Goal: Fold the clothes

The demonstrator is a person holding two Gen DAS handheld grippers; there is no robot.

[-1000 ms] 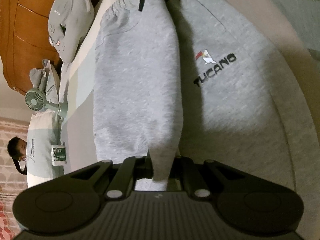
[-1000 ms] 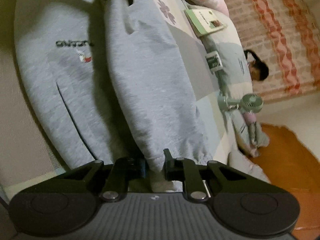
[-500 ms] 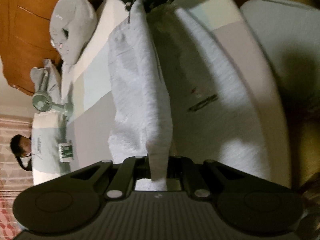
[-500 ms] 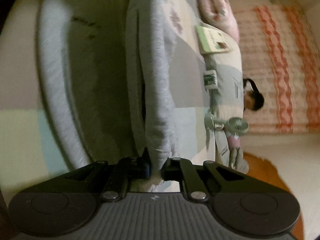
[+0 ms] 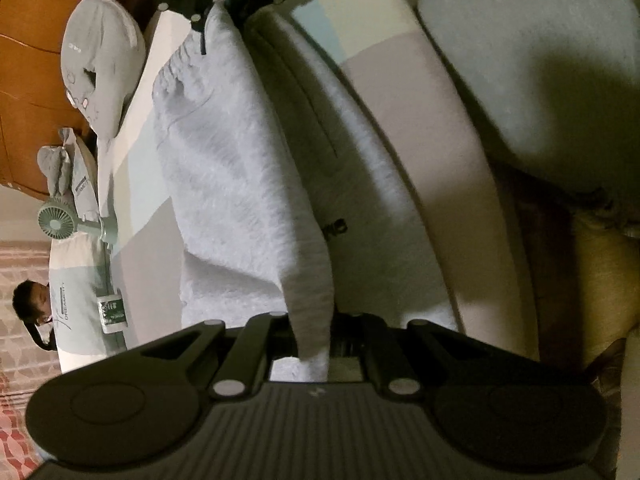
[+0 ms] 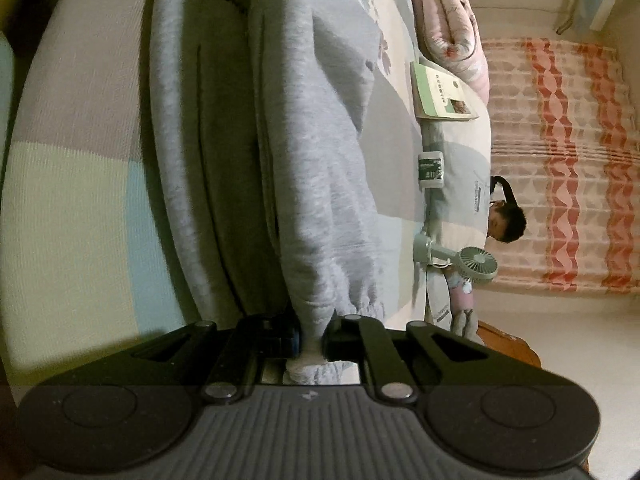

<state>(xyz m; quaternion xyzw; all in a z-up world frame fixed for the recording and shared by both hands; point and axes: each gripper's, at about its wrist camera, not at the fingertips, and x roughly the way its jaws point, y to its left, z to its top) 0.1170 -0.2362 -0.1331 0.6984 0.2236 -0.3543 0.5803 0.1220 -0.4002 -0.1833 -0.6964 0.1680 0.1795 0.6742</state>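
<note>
The bed [image 5: 452, 184] carries a sheet of large pale blocks in grey, cream and light blue, and the grey sweatpants [image 5: 240, 168] lie stretched lengthwise across it between the two grippers. Nearest in the left wrist view, the left gripper [image 5: 312, 344] has its jaws fully closed on one end of the sweatpants; in the right wrist view the right gripper [image 6: 310, 340] has its jaws pinched nearly closed on the gathered elastic end. One layer of the fabric is lifted as a ridge above the flat layer beneath, where a few dark printed letters [image 5: 334, 226] show, too covered to read. Beyond the sweatpants, along the far side of the bed, lie a small green handheld fan [image 6: 464, 260], a small green-and-white packet [image 6: 431, 169], a green booklet [image 6: 440, 92] with unreadable print, and a pillow [image 5: 74, 312] marked "DREAMCITY". A person's head [image 6: 506, 222] shows past the pillow. A pink quilt [image 6: 452, 20] is rolled at one end; red-and-pink patterned curtains [image 6: 560, 160] hang behind, and a wooden headboard [image 5: 36, 80] stands behind a grey cushion [image 5: 102, 60].
</note>
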